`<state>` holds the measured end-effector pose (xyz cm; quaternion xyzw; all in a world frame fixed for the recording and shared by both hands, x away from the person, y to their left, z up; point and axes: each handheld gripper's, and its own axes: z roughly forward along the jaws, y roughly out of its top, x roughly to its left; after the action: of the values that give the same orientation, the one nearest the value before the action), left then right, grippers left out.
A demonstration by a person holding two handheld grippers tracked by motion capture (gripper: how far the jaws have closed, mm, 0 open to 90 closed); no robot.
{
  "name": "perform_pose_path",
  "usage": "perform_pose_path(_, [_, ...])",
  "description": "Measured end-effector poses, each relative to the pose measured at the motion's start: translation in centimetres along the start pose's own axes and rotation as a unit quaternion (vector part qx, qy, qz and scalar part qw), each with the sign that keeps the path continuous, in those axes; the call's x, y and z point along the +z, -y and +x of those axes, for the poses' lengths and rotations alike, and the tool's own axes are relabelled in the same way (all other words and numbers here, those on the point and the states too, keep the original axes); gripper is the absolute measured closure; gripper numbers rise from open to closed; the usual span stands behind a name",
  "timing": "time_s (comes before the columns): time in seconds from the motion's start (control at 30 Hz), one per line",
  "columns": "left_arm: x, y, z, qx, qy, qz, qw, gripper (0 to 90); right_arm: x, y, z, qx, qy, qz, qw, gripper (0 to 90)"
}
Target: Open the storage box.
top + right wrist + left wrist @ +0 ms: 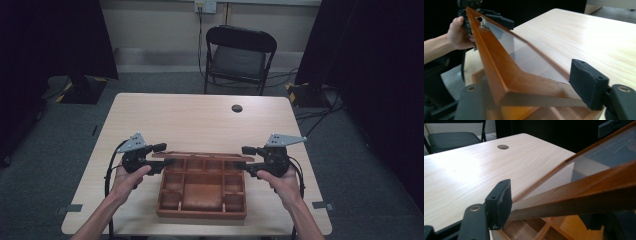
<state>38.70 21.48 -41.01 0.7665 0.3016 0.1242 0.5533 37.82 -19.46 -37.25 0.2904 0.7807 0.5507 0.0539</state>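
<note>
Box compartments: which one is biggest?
The wide front-centre compartment of the wooden box, on the person's side; the other cells beside and behind it are much smaller.

Each tool is black, the left tool [161, 154] and the right tool [244, 157]. Both carry a grey three-cornered plate on top. A black cable hangs from each; the person's arms are bare.

The compartment box [202, 187] sits on the table's [200, 117] near edge, chair [239, 57] behind.

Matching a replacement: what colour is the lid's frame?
The lid's frame is reddish-brown wood, clearest in the right gripper view.
</note>
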Motion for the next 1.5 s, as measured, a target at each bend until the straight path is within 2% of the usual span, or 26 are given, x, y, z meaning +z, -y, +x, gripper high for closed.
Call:
perform_pose_path(0.2, [0.4, -0.6, 0.3, 0.004, 0.001, 0.006, 1.0, 37.2, 0.5, -0.2, -0.8, 0.003, 0.003, -0.003, 1.0, 37.1])
perform_pose_path(0.3, [0.7, -0.8, 0.8, -0.002, 0.008, 0.007, 0.9999, 39.7, 0.7, -0.2, -1.5, 0.011, 0.009, -0.008, 0.9999, 38.3])
perform_pose_path(0.47, [1.2, -0.8, 1.5, -0.011, 0.011, 0.013, 0.9998, 39.9, 1.0, -0.2, -2.1, 0.016, 0.012, -0.009, 0.9997, 39.8])
perform_pose_path(0.57, [1.4, -1.0, 1.6, -0.006, 0.011, 0.016, 0.9998, 38.6, 1.7, 0.0, -2.8, 0.019, 0.018, -0.001, 0.9996, 39.7])
perform_pose_path(0.73, [1.7, -1.2, 1.9, -0.003, 0.008, 0.014, 0.9999, 38.2, 2.3, 0.1, -3.3, 0.023, 0.025, -0.001, 0.9994, 40.2])
perform_pose_path(0.8, [1.9, -1.3, 2.0, -0.012, 0.014, 0.007, 0.9998, 39.7, 2.5, 0.1, -3.5, 0.024, 0.031, -0.009, 0.9992, 42.9])
perform_pose_path(1.03, [2.4, -1.1, 2.2, -0.016, 0.009, 0.004, 0.9998, 39.7, 2.9, 0.2, -3.8, 0.023, 0.04, -0.01, 0.9989, 44.8])
perform_pose_path(1.23, [2.7, -0.9, 2.8, -0.003, -0.007, 0.017, 0.9998, 40.4, 3.3, 0.4, -4.3, 0.031, 0.046, -0.008, 0.9984, 45.5])
perform_pose_path(1.33, [3.1, -0.7, 3.2, -0.011, -0.006, 0.016, 0.9998, 42.3, 3.4, 0.5, -4.7, 0.037, 0.049, -0.009, 0.9981, 46.9])
perform_pose_path(1.47, [3.4, -0.6, 3.3, -0.005, -0.011, 0.014, 0.9998, 44.8, 3.7, 0.6, -4.9, 0.035, 0.057, -0.016, 0.9976, 47.2])
perform_pose_path(1.5, [3.6, -0.6, 3.3, -0.013, -0.011, 0.011, 0.9998, 45.2, 3.7, 0.6, -4.9, 0.032, 0.059, -0.017, 0.9976, 47.6])
